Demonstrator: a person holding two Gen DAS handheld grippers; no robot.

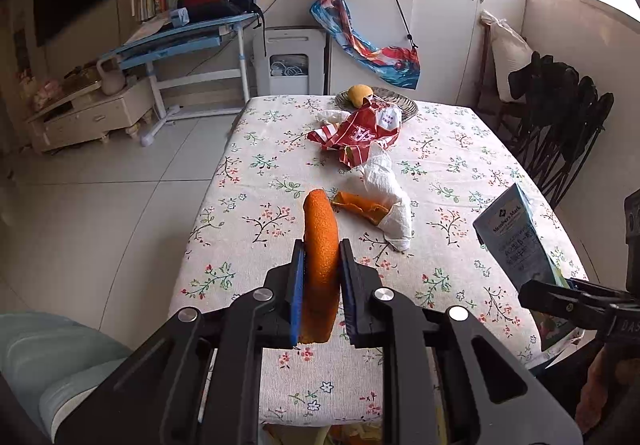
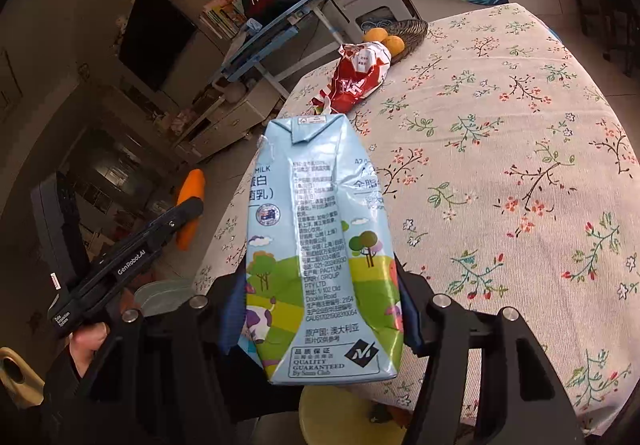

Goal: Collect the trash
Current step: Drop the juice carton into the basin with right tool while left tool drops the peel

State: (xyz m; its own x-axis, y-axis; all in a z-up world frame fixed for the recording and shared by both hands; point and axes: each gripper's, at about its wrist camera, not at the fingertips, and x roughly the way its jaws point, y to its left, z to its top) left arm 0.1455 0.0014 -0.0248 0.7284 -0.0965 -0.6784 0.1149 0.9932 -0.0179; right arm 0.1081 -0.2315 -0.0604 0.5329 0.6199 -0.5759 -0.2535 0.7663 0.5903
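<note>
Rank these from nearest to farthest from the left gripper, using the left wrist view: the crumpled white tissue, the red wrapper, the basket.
1. Crumpled white tissue: just ahead of the left gripper, slightly right.
2. Red wrapper: mid-table, beyond the tissue.
3. Basket: at the table's far edge.

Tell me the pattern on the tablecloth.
The tablecloth is cream with small floral sprigs in red, green and blue; the right wrist view shows it best.

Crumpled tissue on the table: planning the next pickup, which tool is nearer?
Left. The left tool, holding orange peel, hovers just short of the crumpled tissue; the right tool sits farther right.
</note>
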